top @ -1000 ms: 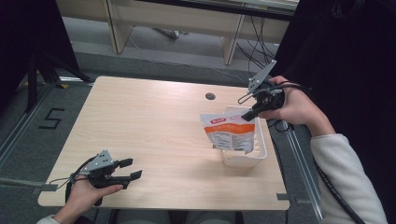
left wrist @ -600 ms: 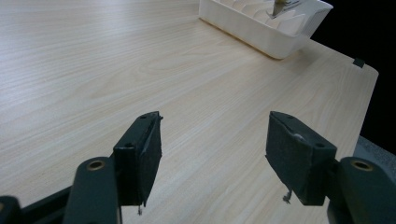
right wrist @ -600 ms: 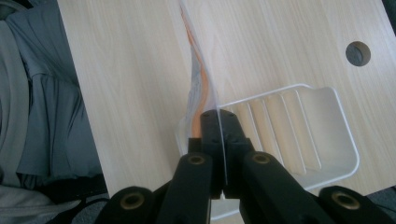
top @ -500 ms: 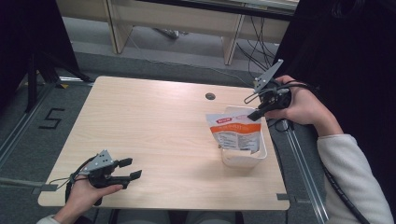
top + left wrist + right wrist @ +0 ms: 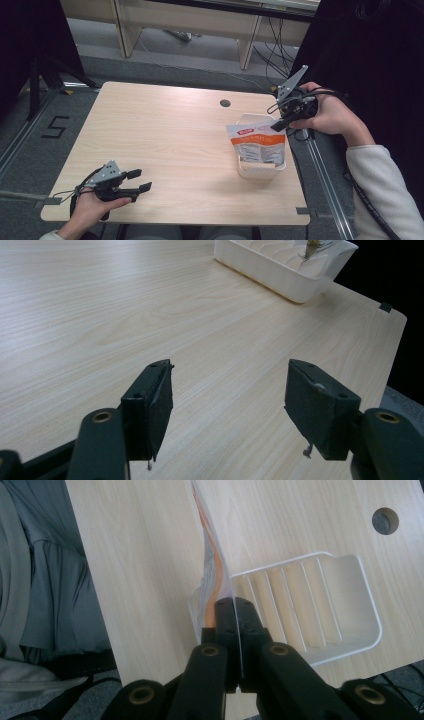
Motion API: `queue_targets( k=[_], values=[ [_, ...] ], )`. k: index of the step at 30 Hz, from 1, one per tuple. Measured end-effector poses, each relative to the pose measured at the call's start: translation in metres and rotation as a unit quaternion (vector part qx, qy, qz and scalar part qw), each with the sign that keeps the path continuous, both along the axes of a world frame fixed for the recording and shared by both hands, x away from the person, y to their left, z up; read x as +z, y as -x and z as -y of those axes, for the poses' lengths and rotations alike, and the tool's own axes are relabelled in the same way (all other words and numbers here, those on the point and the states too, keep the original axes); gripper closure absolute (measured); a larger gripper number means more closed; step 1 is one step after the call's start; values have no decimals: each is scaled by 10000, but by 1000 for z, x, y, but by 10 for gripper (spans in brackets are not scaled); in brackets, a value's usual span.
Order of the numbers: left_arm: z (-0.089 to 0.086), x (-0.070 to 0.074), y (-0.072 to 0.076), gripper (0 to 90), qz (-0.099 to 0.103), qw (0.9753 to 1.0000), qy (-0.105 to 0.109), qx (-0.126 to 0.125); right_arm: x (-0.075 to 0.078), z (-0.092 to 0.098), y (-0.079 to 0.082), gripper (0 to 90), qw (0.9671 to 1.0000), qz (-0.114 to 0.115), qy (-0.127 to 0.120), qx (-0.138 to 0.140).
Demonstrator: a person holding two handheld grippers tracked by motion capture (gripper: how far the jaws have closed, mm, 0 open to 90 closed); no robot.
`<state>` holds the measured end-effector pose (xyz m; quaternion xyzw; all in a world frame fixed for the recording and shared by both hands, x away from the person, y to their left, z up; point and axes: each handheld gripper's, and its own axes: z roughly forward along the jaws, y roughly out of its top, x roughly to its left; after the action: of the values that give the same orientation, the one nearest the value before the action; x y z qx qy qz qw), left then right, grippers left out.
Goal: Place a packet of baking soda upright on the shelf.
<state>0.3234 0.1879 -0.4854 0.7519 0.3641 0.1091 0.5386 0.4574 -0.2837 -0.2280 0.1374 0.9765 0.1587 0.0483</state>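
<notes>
the right gripper (image 5: 280, 121) has its jaws pinched tight on the edge of an orange and white pouch (image 5: 259, 142). the pouch hangs down into a white basket (image 5: 257, 171) that sits near the right edge of the counter (image 5: 165, 135), toward the front. seen from the right gripper view, the pouch (image 5: 212, 575) is thin and edge-on, and most of the basket (image 5: 320, 607) beside it has nothing in it.

the left gripper (image 5: 136, 181) rests at the front left corner of the counter. its jaws are wide open and hold nothing.

the job looks partly done. the pouch is in the basket, but it is still held. what is left, i think, is to let go and pull the right gripper away.
</notes>
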Motion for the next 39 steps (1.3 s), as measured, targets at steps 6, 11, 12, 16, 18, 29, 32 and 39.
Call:
queue_targets(
  k=[6,11,12,16,18,29,32,39],
  values=[
    [-1,0,0,351,18,10000,-42,-7,0,2,0,900,9999,-84,82,0],
    [-1,0,0,351,28,10000,-62,-3,0,4,1,900,9998,-95,153,-2],
    [0,0,0,352,20,10000,-11,15,0,4,0,900,9998,-95,165,12],
    [-1,0,0,351,29,10000,-63,5,0,5,0,900,9998,-63,168,39],
    [-1,0,0,351,30,10000,-65,1,1,5,0,900,9998,-80,157,56],
    [0,0,0,351,24,10000,-62,-6,-1,5,-2,900,9996,-107,262,90],
    [0,0,0,351,26,10000,-59,-5,-1,5,-2,900,9996,-110,263,85],
    [0,0,0,351,18,10000,-28,12,5,8,0,900,9997,-50,214,54]
  ],
)
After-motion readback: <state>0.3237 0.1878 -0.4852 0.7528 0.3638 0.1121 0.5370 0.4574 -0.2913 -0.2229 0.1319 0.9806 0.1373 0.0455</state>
